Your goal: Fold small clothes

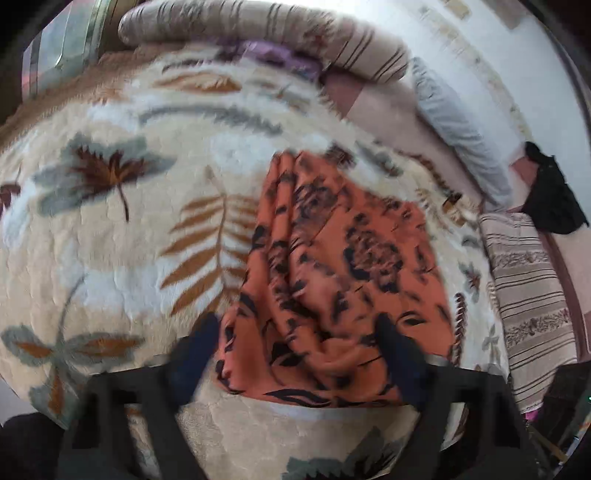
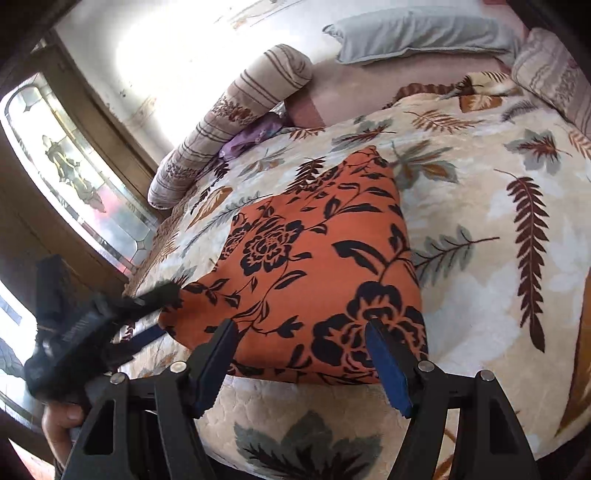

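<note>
An orange garment with a black flower print (image 1: 340, 266) lies folded on a cream leaf-patterned blanket (image 1: 122, 236). In the left wrist view it is blurred and rumpled. My left gripper (image 1: 299, 332) is open, its fingers either side of the garment's near edge. In the right wrist view the garment (image 2: 317, 258) lies flat and smooth. My right gripper (image 2: 301, 325) is open, its fingertips just above the garment's near edge. The left gripper (image 2: 162, 295) shows at the garment's left corner in the right wrist view.
A striped bolster (image 2: 229, 122) and a grey pillow (image 2: 417, 33) lie at the back by the wall. A second striped cushion (image 1: 532, 280) lies at the right. A purple cloth (image 2: 247, 140) sits beside the bolster. A glass-panelled door (image 2: 74, 166) stands left. A black cloth (image 1: 554, 195) hangs far right.
</note>
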Demonstrator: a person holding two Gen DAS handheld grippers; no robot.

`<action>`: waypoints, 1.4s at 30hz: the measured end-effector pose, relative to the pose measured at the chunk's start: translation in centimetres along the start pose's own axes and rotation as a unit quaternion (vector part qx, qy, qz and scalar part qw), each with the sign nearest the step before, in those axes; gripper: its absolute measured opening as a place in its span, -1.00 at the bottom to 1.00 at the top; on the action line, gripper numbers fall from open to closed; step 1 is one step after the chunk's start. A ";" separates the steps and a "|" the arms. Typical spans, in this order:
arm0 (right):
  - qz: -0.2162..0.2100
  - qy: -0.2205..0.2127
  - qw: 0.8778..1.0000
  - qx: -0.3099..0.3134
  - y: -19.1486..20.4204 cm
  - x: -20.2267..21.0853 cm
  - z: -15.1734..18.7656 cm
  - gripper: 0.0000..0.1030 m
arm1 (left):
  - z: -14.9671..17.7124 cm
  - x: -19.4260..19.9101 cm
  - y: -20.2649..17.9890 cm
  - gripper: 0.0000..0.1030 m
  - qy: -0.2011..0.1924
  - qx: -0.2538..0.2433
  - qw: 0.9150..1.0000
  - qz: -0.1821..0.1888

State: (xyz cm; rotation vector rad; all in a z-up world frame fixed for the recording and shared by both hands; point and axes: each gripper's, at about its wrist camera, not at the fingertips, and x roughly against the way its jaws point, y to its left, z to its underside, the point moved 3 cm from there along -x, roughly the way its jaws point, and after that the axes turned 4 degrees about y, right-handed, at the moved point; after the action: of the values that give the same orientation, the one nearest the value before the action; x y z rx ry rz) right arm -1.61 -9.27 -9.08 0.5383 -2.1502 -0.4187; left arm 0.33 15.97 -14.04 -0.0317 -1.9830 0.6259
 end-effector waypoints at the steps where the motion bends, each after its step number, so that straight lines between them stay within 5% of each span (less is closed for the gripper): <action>1: -0.002 -0.002 1.000 -0.007 -0.5 0.3 -0.1 0.44 | 0.4 -1.6 1.6 -0.41 0.027 0.031 0.999 0.010; 3: -0.003 -0.007 1.000 -0.015 -1.4 0.7 -0.2 0.44 | 0.8 -1.4 3.7 -0.43 0.013 0.070 0.995 0.068; 8: -0.015 0.002 0.998 -0.055 -4.1 0.6 -0.7 0.44 | 1.6 -0.4 2.4 -0.42 0.002 0.039 0.999 0.030; 13: -0.033 -0.003 0.997 -0.064 -5.2 0.9 -2.2 0.47 | 1.4 1.8 0.8 -0.18 0.002 0.007 1.000 -0.024; 18: -0.042 -0.012 0.995 -0.091 -6.6 0.8 -3.3 0.48 | -2.4 5.2 -1.8 0.24 -0.038 -0.031 0.999 0.009; 22: -0.052 0.000 0.992 -0.113 -7.6 -0.2 -2.9 0.48 | -7.3 3.2 -3.9 0.25 -0.024 -0.035 0.997 0.059; 25: -0.055 0.000 0.992 -0.115 -8.3 -0.4 -3.1 0.48 | -9.8 0.2 -4.2 0.24 0.008 -0.018 0.998 0.062; 42: -0.057 0.015 0.986 -0.157 -11.1 -2.4 -3.0 0.48 | -11.9 -3.5 -3.4 0.22 0.043 0.009 0.996 0.078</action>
State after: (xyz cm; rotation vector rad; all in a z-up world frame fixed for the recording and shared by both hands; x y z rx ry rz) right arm 4.61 -17.80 -14.18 0.4857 -1.9798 -0.7917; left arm 12.84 16.91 -11.25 -0.2016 -1.9039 0.7309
